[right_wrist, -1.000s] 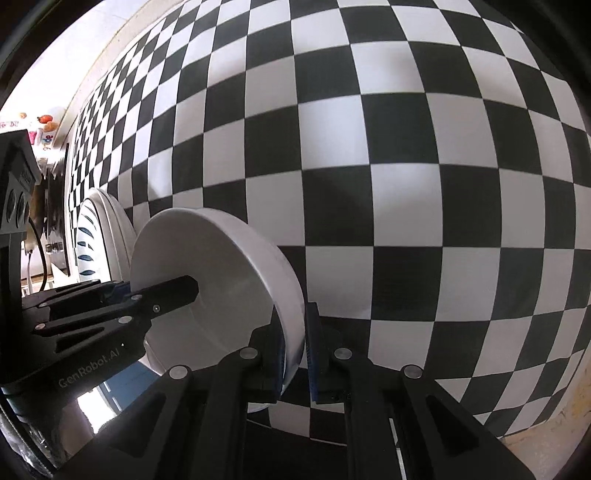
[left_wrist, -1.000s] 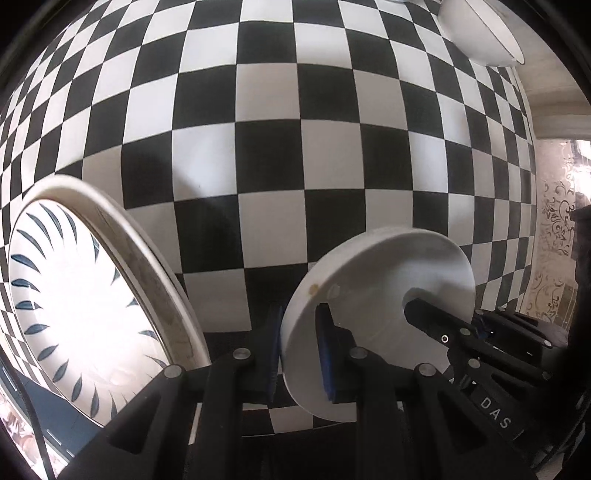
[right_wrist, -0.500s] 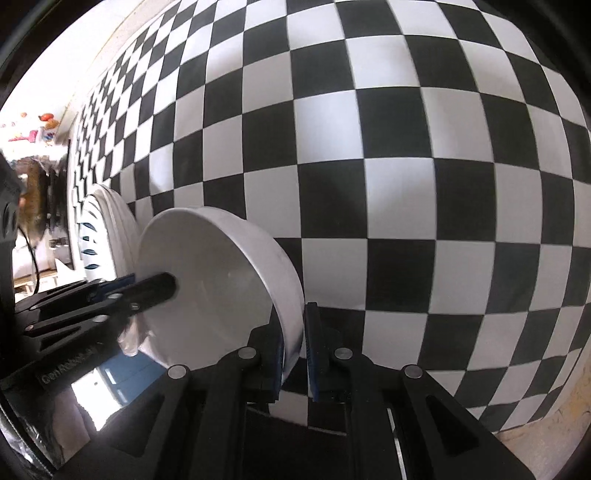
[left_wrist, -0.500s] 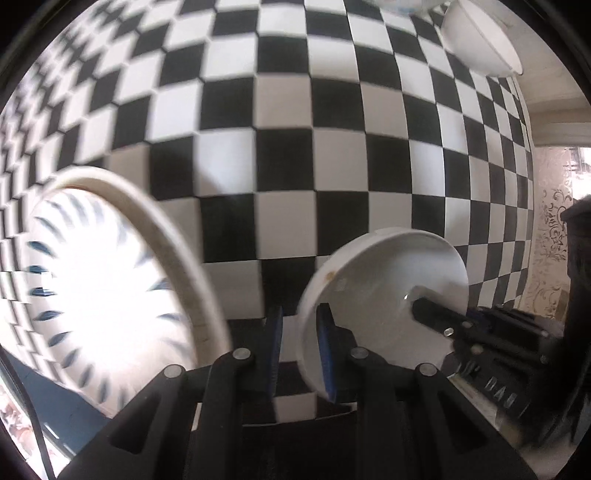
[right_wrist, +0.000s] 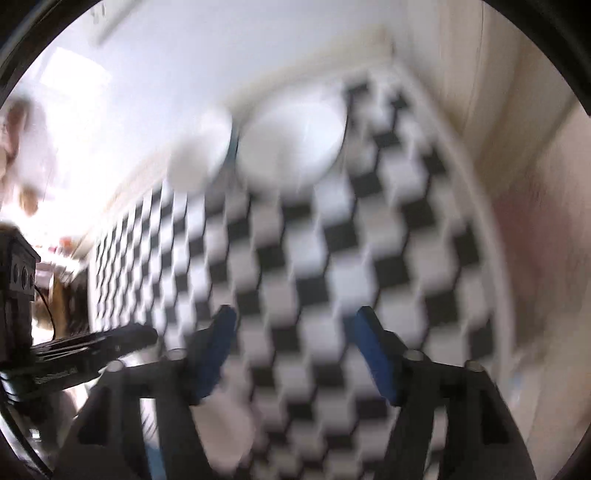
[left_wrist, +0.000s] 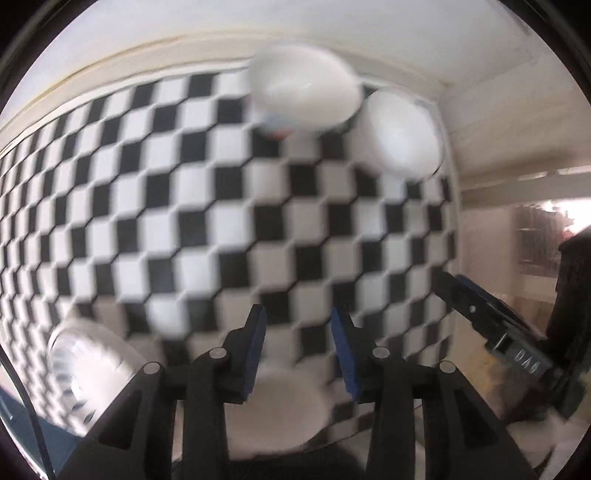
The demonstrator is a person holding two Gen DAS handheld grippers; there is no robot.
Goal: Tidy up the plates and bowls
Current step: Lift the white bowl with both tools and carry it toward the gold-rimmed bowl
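Note:
Both views are blurred. My left gripper [left_wrist: 298, 325] is open and empty above the checkered cloth [left_wrist: 221, 229]. A white bowl [left_wrist: 284, 410] lies just below its fingers. A plate with blue marks [left_wrist: 88, 376] lies at lower left. Two white bowls [left_wrist: 303, 92] [left_wrist: 400, 134] sit at the table's far edge. My right gripper [right_wrist: 295, 325] is open and empty; a white bowl [right_wrist: 229, 435] shows low behind its left finger. The two far bowls also show in the right wrist view [right_wrist: 291, 144] [right_wrist: 199, 155].
The right gripper's fingers [left_wrist: 480, 314] show at the right of the left wrist view. The left gripper [right_wrist: 85, 354] shows at the left of the right wrist view. A pale wall [left_wrist: 258, 22] runs behind the table. The table's right edge [right_wrist: 491, 258] is near.
Both grippers have opened and let go of the white bowl they held together. Both have pulled back and tilted up, so the far bowls and wall now show.

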